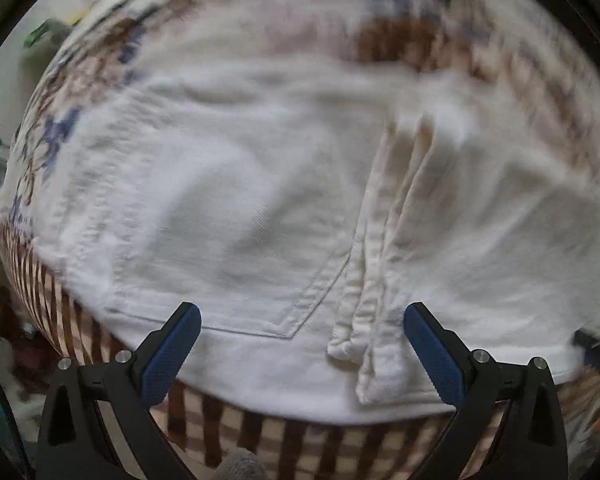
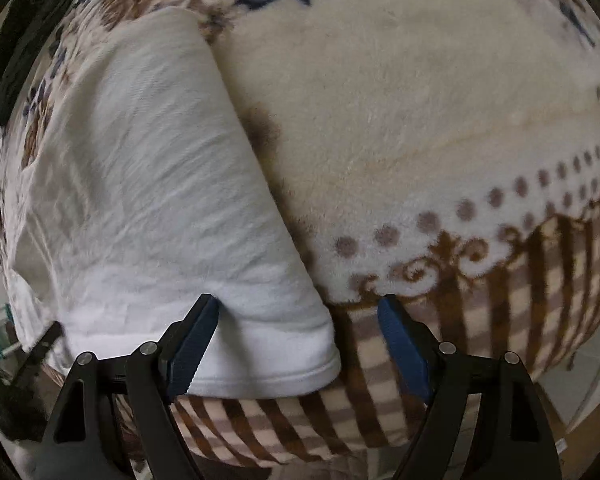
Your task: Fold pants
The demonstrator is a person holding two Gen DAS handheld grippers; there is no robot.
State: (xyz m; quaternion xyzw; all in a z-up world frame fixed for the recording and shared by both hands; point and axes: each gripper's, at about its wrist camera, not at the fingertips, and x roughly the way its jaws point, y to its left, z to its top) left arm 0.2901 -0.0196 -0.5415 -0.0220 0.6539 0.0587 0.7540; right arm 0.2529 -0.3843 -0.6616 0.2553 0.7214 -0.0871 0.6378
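White pants [image 1: 260, 200] lie spread on a patterned blanket, seat side up, with a back pocket [image 1: 240, 280] and the centre seam [image 1: 376, 264] in the left wrist view. My left gripper [image 1: 302, 344] is open, just above the waistband edge, its jaws either side of the seam and pocket corner. In the right wrist view a white pant leg [image 2: 152, 184] runs away to the upper left, its hem [image 2: 268, 380] near me. My right gripper [image 2: 298, 344] is open over the hem's right corner, the left finger [image 2: 192, 352] on the cloth. The other gripper [image 2: 24, 40] shows dark at upper left.
The fleece blanket [image 2: 420, 100] has cream middle, blue and brown flowers, a dotted line and a brown checked border [image 2: 500, 280] hanging over the near edge. Floor clutter [image 1: 4, 320] shows at the left in the left wrist view.
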